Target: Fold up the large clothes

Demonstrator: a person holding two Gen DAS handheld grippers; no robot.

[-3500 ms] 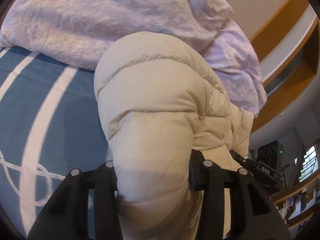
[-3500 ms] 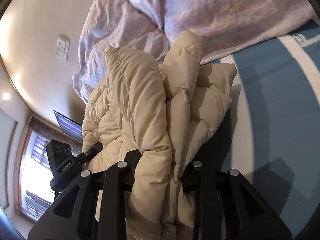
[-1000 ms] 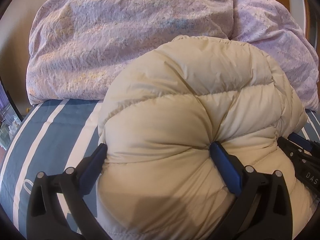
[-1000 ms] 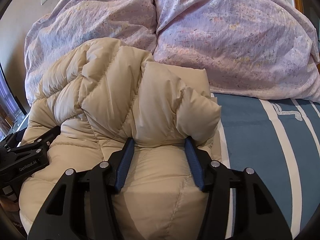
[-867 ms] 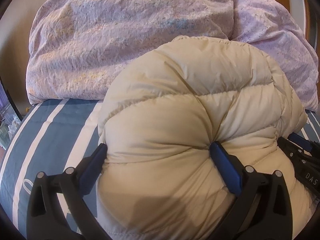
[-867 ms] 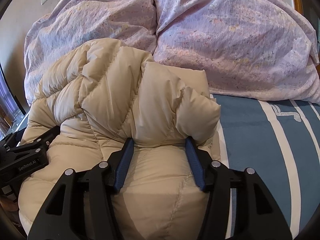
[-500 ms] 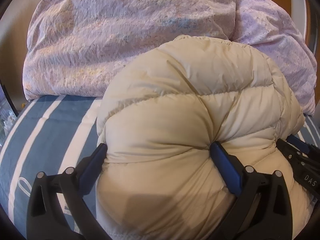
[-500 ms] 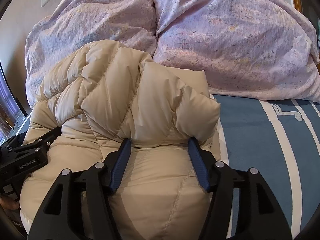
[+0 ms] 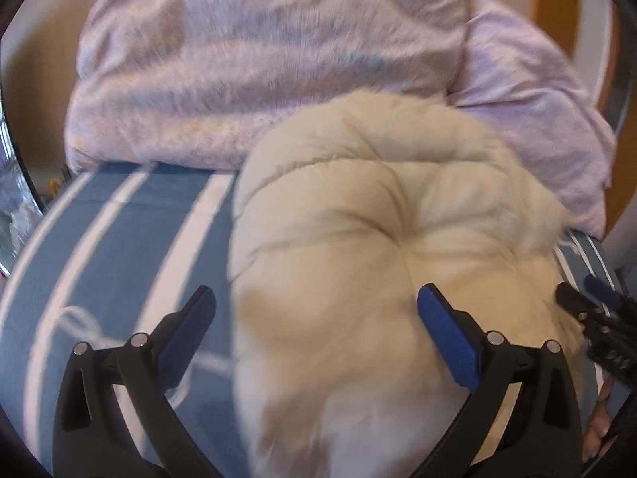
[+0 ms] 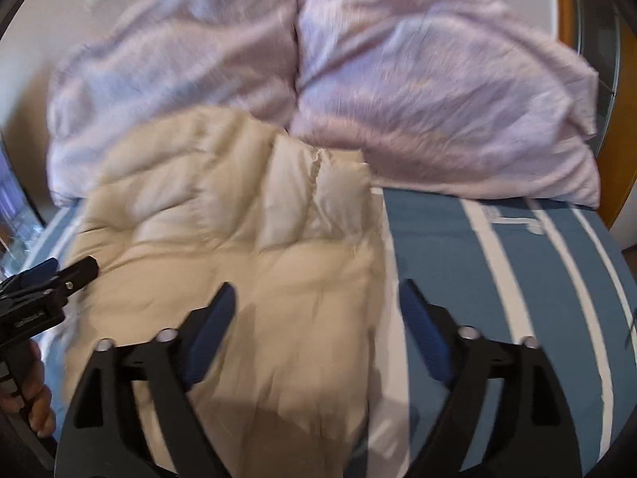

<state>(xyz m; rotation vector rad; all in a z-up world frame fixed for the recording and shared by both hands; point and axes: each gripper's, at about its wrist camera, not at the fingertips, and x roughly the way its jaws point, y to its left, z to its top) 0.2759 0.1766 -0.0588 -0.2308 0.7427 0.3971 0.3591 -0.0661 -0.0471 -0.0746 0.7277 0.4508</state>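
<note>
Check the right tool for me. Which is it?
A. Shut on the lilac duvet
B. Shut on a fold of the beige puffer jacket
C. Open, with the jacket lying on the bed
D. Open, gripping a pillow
C: the right tool has its blue-padded fingers spread wide and gripping nothing, and the beige puffer jacket lies on the blue striped bedspread, in front of the lilac duvet.

Soft, even daylight, no glare. Heavily motion-blurred in both views, worst on the quilt. Strongly curved and dark at edges. Faint shadow on the jacket.
</note>
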